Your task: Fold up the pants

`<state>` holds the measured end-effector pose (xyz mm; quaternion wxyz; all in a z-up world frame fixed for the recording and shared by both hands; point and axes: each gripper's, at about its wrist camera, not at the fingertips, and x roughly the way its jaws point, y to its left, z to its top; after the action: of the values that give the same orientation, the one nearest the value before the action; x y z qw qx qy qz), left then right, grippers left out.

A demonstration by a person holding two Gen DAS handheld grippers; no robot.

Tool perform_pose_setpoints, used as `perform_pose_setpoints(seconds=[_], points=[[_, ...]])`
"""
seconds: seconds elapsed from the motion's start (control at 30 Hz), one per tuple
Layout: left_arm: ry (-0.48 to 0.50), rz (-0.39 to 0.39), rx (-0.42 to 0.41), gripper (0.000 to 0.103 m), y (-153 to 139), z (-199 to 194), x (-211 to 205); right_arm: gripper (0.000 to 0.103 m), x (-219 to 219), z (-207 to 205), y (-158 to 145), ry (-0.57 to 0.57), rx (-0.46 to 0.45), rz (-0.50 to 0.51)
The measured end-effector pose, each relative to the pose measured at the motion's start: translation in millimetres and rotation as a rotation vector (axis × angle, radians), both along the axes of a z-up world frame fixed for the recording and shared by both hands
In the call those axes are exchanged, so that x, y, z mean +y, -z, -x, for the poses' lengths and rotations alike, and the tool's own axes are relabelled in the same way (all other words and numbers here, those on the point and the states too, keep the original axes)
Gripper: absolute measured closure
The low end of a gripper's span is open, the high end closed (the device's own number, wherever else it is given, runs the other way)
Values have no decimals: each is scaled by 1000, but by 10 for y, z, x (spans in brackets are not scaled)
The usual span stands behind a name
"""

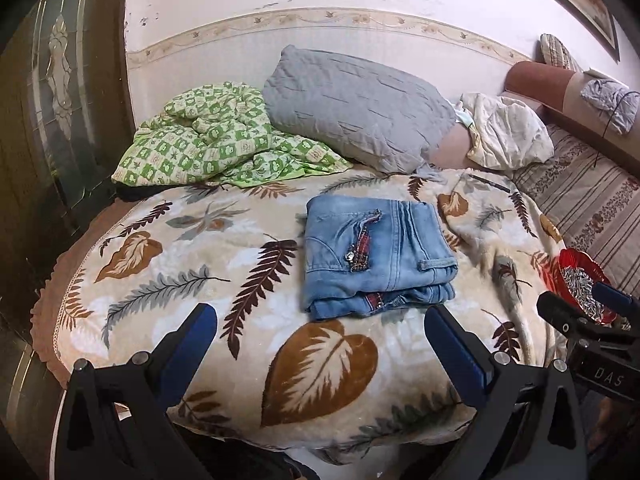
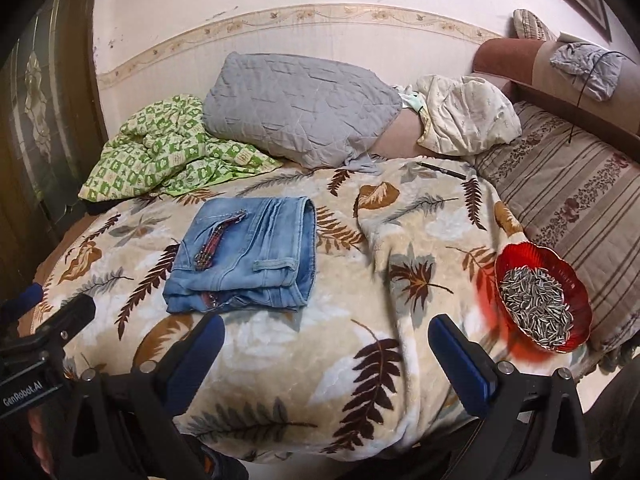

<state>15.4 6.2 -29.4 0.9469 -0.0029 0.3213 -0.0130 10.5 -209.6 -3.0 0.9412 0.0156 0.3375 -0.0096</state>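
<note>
Blue-padded fingers of the left gripper (image 1: pixel 320 332) sit nearest the lens, spread wide, holding nothing, hanging over the near edge of the blanket (image 1: pixel 192 248). Right gripper (image 2: pixel 326 338) same story: jaws wide apart, empty, over the blanket's near part, just beside the left one (each tool shows at the edge of the other's view). Neither touches the jeans.

Jeans (image 1: pixel 376 252) lie mid-blanket, just past the left fingertips, up and to the left of the right ones. Already a compact stacked rectangle, several layers, belt loop and pocket trim on top, edges fairly square.

Progress call: folding looks done, or as good as; at most a small tidy of the lower layer poking out at the near edge.

Further out: red bowl (image 2: pixel 544 304) of seeds near the right side, well apart from the jeans; gray pillow (image 1: pixel 356 108) and green quilt (image 1: pixel 208 140) against the wall.
</note>
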Motion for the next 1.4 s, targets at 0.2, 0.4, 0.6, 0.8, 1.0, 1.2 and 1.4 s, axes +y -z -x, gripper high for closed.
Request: perform_pose_setpoints(seconds=[0.2,0.4,0.6,0.8,1.0,1.2,1.4], points=[[-2,-15,-13,0,-51,-12,13,0,3,-22,-42,4,-7,7],[9,4,-17,0,-141,-21,16,0,-1,-16,-127,21,-10,19],[20,10,-28,0,-244,-8,12,0,-33,47,-261,44,-29,26],[13,13,-37,0,-253,13,34,0,-25,92,-303,40,-35,19],[7,12,-37,0,-247,27,43,0,3,108,-296,37,-30,22],[1,24,-32,0,-241,34,66,0,48,138,-309,30,-37,30],[-6,27,-30,0,-246,42,73,0,54,115,-296,24,-36,32]])
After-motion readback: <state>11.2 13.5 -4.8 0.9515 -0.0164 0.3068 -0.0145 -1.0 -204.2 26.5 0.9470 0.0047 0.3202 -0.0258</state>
